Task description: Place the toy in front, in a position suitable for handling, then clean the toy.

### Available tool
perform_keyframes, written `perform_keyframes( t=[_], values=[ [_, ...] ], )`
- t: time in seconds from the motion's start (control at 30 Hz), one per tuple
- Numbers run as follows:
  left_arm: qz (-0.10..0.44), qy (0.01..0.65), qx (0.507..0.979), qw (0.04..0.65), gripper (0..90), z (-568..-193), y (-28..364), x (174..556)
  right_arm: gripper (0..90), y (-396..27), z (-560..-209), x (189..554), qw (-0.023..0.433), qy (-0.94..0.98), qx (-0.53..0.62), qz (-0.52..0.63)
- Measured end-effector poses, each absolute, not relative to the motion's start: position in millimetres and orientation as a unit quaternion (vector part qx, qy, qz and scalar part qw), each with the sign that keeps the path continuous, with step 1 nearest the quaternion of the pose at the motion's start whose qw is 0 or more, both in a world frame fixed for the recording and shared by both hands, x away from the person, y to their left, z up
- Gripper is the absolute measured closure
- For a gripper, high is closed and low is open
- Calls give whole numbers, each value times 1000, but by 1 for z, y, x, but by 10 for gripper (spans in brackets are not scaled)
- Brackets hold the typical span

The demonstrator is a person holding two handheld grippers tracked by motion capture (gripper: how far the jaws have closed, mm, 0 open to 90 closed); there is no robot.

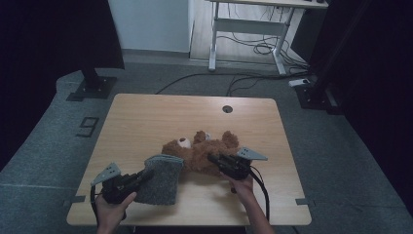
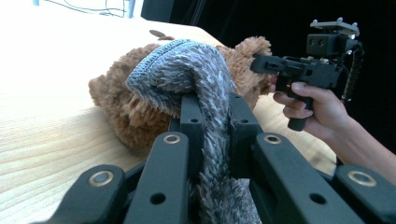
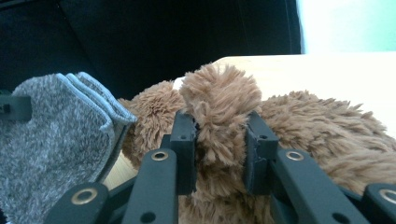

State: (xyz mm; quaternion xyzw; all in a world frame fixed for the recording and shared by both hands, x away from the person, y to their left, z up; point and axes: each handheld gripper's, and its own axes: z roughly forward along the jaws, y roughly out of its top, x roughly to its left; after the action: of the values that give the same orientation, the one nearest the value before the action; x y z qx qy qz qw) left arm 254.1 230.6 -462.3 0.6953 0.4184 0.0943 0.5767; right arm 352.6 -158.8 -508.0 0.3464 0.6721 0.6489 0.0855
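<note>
Looked out, beyond both claws, on a dim room: grey carpeted floor (image 1: 44, 146), a white desk frame (image 1: 253, 29) with loose cables (image 1: 263, 48) at the far side, black stands either hand. Nearer, a pale wooden table (image 1: 146, 117) with a round cable port (image 1: 227, 108) well ahead of the claws. On it, between the two claws, lay a brown teddy bear (image 1: 202, 151) on its back, head toward the left claw. Right gripper (image 1: 214, 159) was clamped on a plush limb of the bear, brown fur bulging between its pads (image 3: 184, 135). Left gripper (image 1: 146, 174) was pinched shut on a grey knitted garment (image 1: 160, 178), blue-edged opening (image 2: 154, 60) lifted and resting against the bear's head just ahead of its pads (image 2: 191, 116). Judged to be the dressing step, early on: opening only at the head, nothing yet pulled over. Next move would call for holding the bear steady on the right and drawing the opening forward over the head with the left, keeping the hem spread rather than bunched.
</note>
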Motion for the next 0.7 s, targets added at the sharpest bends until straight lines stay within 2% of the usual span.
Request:
perform_keyframes(
  t=[0.4, 0.7],
  values=[
    [86, 399, 687, 601, 795, -445, 216, 255, 699, -159, -508, 349, 95, 671, 346, 648],
    [86, 372, 704, 598, 794, -436, 165, 292, 699, -158, -508, 348, 97, 670, 350, 647]
  ],
)
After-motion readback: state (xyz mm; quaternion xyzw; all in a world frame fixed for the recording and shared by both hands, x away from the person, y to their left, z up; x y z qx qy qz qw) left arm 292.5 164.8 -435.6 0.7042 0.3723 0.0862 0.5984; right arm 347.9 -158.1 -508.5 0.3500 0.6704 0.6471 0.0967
